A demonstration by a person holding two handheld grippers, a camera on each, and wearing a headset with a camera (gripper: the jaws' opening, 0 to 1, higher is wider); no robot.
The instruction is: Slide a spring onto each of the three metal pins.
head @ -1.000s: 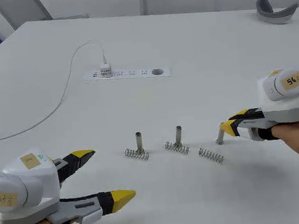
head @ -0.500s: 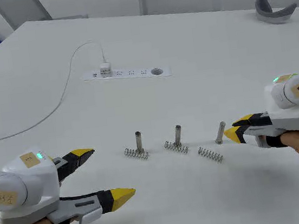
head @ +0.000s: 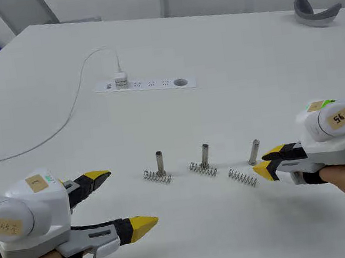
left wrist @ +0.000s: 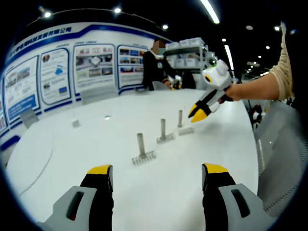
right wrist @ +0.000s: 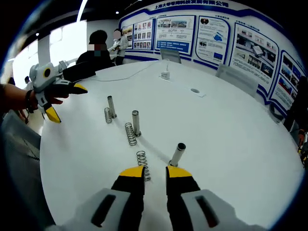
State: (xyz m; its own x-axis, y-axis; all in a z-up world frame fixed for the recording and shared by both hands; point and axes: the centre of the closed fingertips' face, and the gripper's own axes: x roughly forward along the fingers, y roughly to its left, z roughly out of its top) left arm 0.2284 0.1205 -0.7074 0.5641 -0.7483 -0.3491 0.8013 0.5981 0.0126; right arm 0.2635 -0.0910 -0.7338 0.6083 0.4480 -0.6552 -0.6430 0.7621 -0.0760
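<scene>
Three metal pins stand upright in a row on the white table: left pin (head: 160, 162), middle pin (head: 205, 154), right pin (head: 254, 151). A spring lies flat in front of each: left spring (head: 157, 177), middle spring (head: 202, 169), right spring (head: 243, 177). My right gripper (head: 266, 161) sits just right of the right spring, jaws a small gap apart and holding nothing. In its own view the right gripper (right wrist: 150, 173) has the right spring (right wrist: 141, 163) at its left tip and the right pin (right wrist: 177, 154) just ahead. My left gripper (head: 121, 198) stands wide open at the near left, well short of the pins.
A white power strip (head: 146, 84) with a plugged-in charger and a cable trailing left lies farther back. A grey curved object (head: 317, 13) rests at the far right. People stand beyond the table (right wrist: 98, 48).
The right gripper let go of the right pin, which was tilted and now stands upright, and drew back down beside the right spring. The left gripper has stayed put.
</scene>
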